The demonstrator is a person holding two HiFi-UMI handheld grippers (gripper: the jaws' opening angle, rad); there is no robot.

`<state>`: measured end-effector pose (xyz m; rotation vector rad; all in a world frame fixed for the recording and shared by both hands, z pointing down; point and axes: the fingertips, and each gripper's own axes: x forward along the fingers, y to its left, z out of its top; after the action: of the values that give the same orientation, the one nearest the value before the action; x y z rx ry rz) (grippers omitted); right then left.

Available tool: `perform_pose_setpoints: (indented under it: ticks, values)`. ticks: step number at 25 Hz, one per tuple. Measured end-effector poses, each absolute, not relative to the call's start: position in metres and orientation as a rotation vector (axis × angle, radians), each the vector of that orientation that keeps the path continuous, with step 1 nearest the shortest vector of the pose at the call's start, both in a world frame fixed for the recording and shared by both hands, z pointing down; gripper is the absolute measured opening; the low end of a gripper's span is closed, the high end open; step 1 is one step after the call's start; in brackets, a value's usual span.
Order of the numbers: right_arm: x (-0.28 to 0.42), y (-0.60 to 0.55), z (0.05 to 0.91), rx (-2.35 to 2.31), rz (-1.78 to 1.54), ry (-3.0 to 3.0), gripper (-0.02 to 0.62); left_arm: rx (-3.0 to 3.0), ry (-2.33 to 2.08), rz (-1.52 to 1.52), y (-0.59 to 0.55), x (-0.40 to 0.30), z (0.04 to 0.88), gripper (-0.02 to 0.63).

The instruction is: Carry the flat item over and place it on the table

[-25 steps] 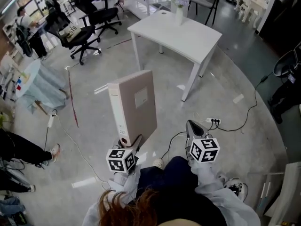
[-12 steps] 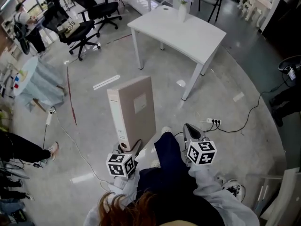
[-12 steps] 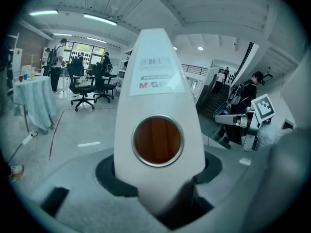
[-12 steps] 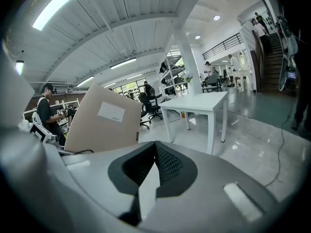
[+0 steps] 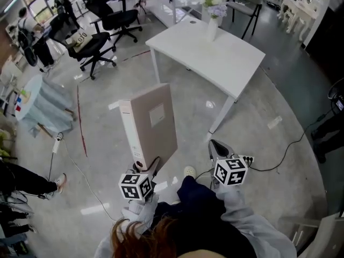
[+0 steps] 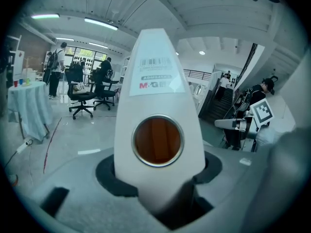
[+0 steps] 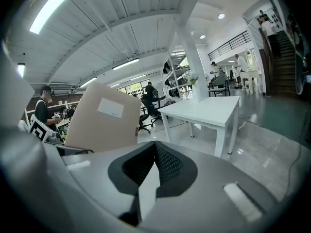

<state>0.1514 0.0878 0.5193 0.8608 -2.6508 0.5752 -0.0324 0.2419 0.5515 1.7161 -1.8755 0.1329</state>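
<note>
The flat item is a beige lever-arch binder (image 5: 153,120) with a white spine, held upright above the floor. My left gripper (image 5: 145,166) is shut on its lower end. In the left gripper view the spine (image 6: 158,96) with its round finger hole fills the middle, pinched between the jaws of the left gripper (image 6: 163,198). My right gripper (image 5: 217,147) hangs to the binder's right, shut and holding nothing; its pads meet in the right gripper view (image 7: 150,176). The white table (image 5: 226,52) stands ahead, beyond the binder. From the right gripper, the binder (image 7: 102,118) shows at left and the table (image 7: 209,111) at right.
A vase of flowers (image 5: 212,24) stands on the table's far side. Black office chairs (image 5: 115,20) and people are at the back left. A small cloth-covered table (image 5: 40,98) is at left. A power strip and cable (image 5: 248,159) lie on the floor near the right gripper.
The person has walked toward the white table, which now sits nearer and lower in the head view. Both grippers moved along with them. The binder stays upright in the left gripper.
</note>
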Motion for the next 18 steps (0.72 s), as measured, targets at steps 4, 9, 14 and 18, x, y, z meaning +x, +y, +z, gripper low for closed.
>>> perform_pose_setpoints:
  ticks: [4, 9, 14, 18]
  values:
    - [0.127, 0.029, 0.513, 0.839, 0.539, -2.664, 0.008, 1.719, -1.9, 0.111, 0.183, -0.056, 0.544, 0.272]
    - [0.11, -0.034, 0.509, 0.827, 0.522, -2.669, 0.008, 1.716, -1.918, 0.087, 0.121, -0.073, 0.539, 0.273]
    - [0.1, -0.072, 0.518, 0.805, 0.533, -2.655, 0.008, 1.689, -1.923, 0.088, 0.082, -0.085, 0.548, 0.273]
    - [0.09, -0.093, 0.524, 0.767, 0.535, -2.66, 0.008, 1.669, -1.939, 0.063, 0.065, -0.087, 0.552, 0.272]
